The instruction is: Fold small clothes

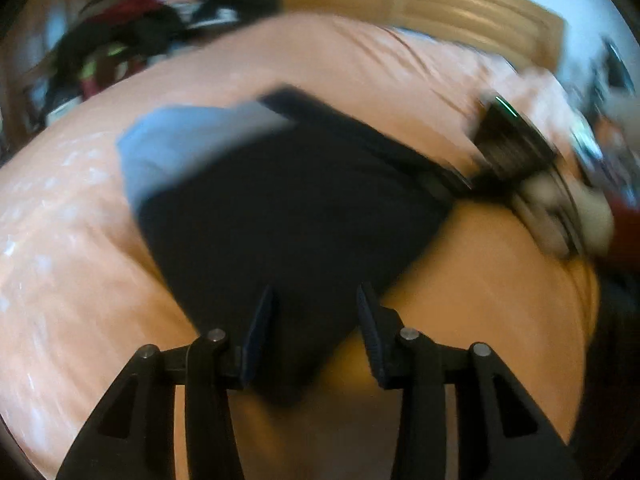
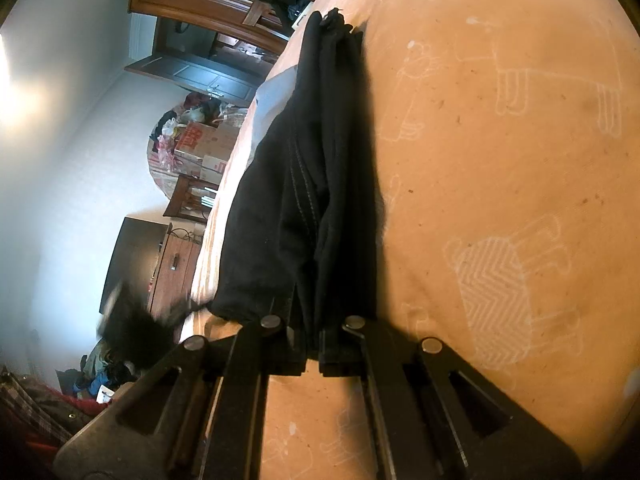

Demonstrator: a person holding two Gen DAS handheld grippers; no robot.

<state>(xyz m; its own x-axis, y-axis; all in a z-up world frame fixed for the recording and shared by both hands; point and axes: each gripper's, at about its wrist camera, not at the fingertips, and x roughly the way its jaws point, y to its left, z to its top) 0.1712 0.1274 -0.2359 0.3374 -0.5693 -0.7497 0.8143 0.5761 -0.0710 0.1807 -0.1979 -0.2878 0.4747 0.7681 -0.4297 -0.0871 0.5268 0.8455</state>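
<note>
Right hand-held gripper (image 2: 313, 350) pinches black garment (image 2: 304, 184), its clamped edge hidden.

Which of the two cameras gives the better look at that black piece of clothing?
The right wrist view: the black garment is sharp there, its stitched seam visible, pinched in the right gripper. The left wrist view shows its whole outline on the bed, but blurred.

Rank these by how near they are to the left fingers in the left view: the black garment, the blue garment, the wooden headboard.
1. Black garment: right at the open fingers, its corner between them.
2. Blue garment: beyond it, up and left.
3. Wooden headboard: far end of the bed, top right.
</note>
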